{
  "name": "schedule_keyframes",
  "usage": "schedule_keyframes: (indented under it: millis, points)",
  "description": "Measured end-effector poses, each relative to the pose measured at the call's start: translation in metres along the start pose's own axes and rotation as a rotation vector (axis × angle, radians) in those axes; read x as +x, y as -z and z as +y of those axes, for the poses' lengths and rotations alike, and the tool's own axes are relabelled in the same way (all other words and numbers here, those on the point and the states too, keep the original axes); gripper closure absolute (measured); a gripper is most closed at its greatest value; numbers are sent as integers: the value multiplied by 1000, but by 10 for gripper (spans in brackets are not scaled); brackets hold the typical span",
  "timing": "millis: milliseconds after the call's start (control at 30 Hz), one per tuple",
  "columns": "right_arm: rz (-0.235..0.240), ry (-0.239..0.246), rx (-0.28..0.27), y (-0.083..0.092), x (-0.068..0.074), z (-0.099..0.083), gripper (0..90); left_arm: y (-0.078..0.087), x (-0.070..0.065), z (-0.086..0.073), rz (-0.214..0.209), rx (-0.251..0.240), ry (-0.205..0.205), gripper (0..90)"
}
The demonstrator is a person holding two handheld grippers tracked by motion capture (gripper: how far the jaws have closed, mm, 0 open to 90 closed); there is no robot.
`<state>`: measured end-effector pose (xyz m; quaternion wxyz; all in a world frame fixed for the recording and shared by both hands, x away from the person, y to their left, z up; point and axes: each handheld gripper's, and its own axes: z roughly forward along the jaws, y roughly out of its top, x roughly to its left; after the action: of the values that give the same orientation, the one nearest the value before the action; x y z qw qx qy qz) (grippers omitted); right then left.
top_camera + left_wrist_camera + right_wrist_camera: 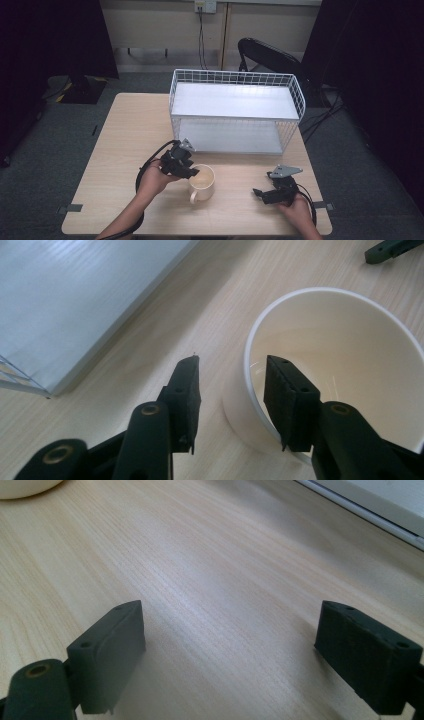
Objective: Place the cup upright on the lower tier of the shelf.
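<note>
The surface (135,130) looks like pale wood, fine straight grain, smooth with a soft sheen in the right gripper view; the mug (202,183) at about 6 o'clock on it looks like cream ceramic, glossy, its inside smooth and lightly reflective in the left gripper view; the rack (235,100) at 12 o'clock is white-coated wire mesh with flat white shelf boards, matt, faintly streaked; the left claw (230,385) is black matt plastic, its pads (287,390) dull and slightly rough, with brass-coloured rivets lower down; the right claw (230,645) has the same dark matt pads; the floor (45,165) is grey carpet, rough.
</note>
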<state>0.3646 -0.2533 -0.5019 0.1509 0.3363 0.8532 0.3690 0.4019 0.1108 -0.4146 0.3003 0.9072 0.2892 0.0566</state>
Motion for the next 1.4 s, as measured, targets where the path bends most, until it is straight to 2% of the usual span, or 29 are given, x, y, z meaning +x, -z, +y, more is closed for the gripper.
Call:
schedule_keyframes:
  millis: [33,100,267,333,533,633,700,767,867,1100,1267,1333,1400]
  points:
    - [-1,0,-1,0,0,0,119,-1,1,1,-11,7,3,608]
    - [1,0,0,0,0,0,119,-3,0,1,-8,13,5,655]
    - [1,0,0,0,0,0,119,-10,0,0,4,63,-5,701]
    - [1,0,0,0,0,0,119,-12,0,0,6,69,1,723]
    - [1,0,0,0,0,0,119,-15,0,-1,29,74,7,735]
    - [0,0,0,0,0,0,119,-18,-1,-1,73,104,-9,745]
    - [-1,-1,0,0,0,0,120,-21,0,-2,61,124,6,757]
    - [0,-1,0,0,0,0,119,-22,2,-3,56,122,31,777]
    - [0,0,0,0,0,0,119,-21,2,-2,77,138,19,805]
    - [0,-1,0,0,0,0,119,-18,6,-6,77,118,59,823]
    - [0,-1,0,0,0,0,119,-18,5,-6,119,92,53,825]
    - [0,-1,0,0,0,0,119,-17,3,-5,144,87,35,826]
    - [0,-1,0,0,0,0,119,-17,2,-4,149,84,29,827]
